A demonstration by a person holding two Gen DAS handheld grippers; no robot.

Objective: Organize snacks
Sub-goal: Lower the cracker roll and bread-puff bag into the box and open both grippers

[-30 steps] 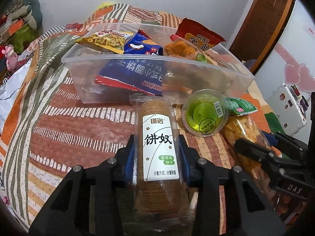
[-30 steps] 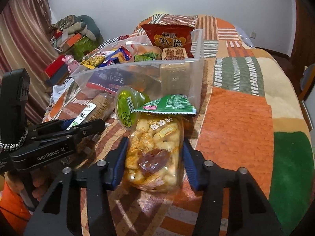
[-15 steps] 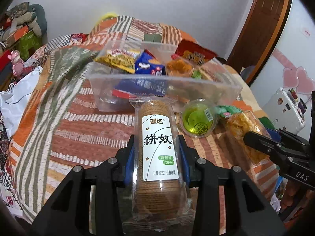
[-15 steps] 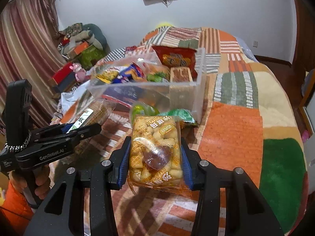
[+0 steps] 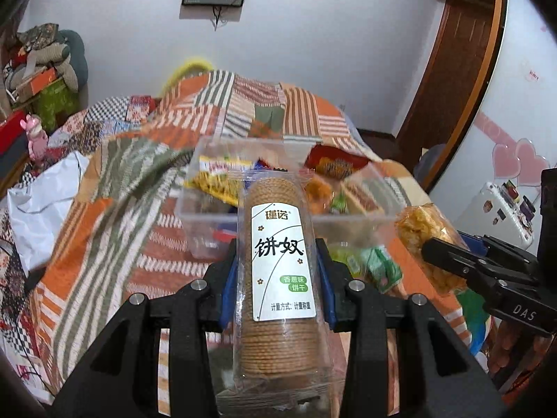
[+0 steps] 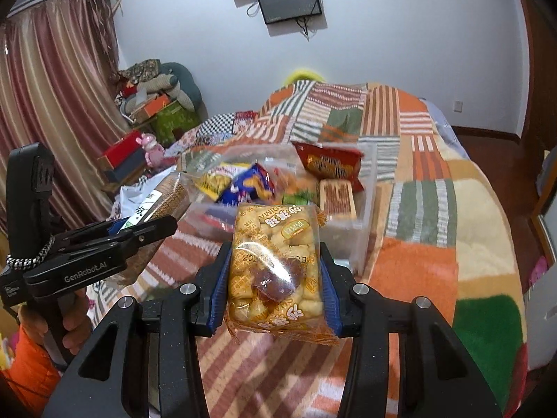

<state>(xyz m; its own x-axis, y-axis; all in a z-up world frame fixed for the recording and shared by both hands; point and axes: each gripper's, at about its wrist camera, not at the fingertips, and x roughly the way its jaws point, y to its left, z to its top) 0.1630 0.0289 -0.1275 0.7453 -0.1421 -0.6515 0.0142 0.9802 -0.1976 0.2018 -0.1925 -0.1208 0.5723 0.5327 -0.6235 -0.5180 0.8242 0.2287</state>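
Observation:
My left gripper (image 5: 278,264) is shut on a clear sleeve of round brown biscuits (image 5: 278,268) with a white label, held up above the bed. My right gripper (image 6: 275,271) is shut on a yellow bag of puffed snacks (image 6: 275,264), also lifted. A clear plastic bin (image 5: 209,219) holding several snack packs stands on the quilt ahead of both; it also shows in the right wrist view (image 6: 365,216). The right gripper with its bag shows at the right of the left wrist view (image 5: 431,244). The left gripper shows at the left of the right wrist view (image 6: 139,230).
A green jelly cup and a green packet (image 5: 376,261) lie on the patchwork quilt (image 6: 435,244) in front of the bin. A white bag (image 5: 41,209) lies at the bed's left. Boxes and toys are piled by the curtain (image 6: 45,104).
Both grippers have risen off the quilt with their snacks and pulled back, so the bin looks smaller and farther. The jelly cup and green packet stayed on the bed.

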